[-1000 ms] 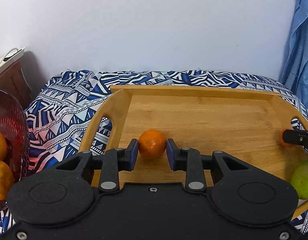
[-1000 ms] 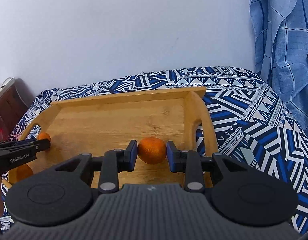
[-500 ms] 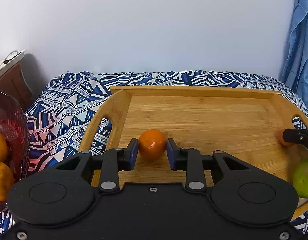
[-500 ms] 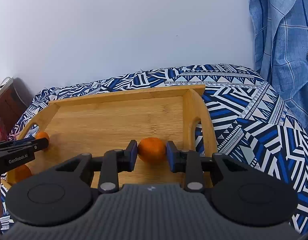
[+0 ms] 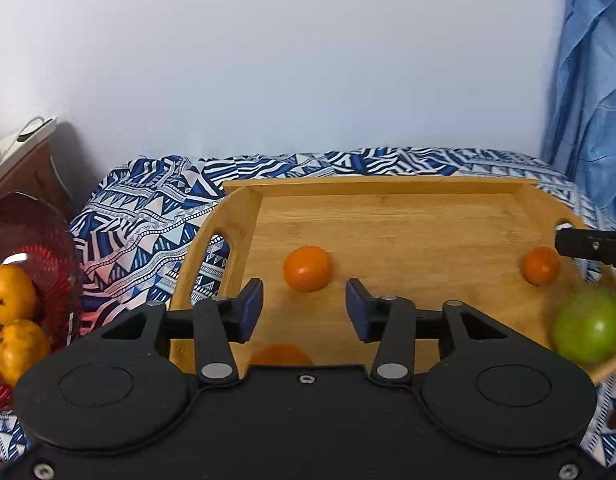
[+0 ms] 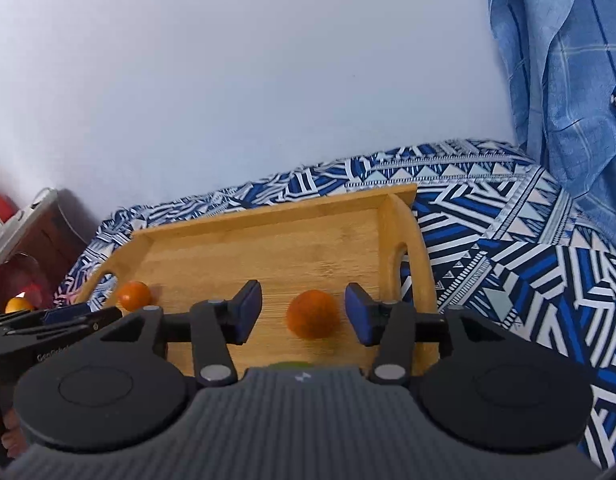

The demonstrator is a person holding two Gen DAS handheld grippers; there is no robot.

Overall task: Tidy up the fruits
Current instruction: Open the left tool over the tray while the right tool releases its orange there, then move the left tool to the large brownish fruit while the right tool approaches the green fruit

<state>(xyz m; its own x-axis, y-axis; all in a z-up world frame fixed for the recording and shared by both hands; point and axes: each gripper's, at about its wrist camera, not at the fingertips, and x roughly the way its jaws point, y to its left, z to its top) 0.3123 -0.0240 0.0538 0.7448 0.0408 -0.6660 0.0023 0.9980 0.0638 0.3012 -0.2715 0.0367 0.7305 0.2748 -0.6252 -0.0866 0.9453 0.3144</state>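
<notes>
Release step: left gripper (image 5: 303, 312) and right gripper (image 6: 303, 312) opening, oranges (image 5: 307, 268) freed on tray (image 5: 388, 216); next, fetch remaining fruit.

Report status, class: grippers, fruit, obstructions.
Left gripper and right gripper opening, nothing gripped. One orange before each, loose on tray. Green fruit near right edge. Nothing blocking.
</notes>
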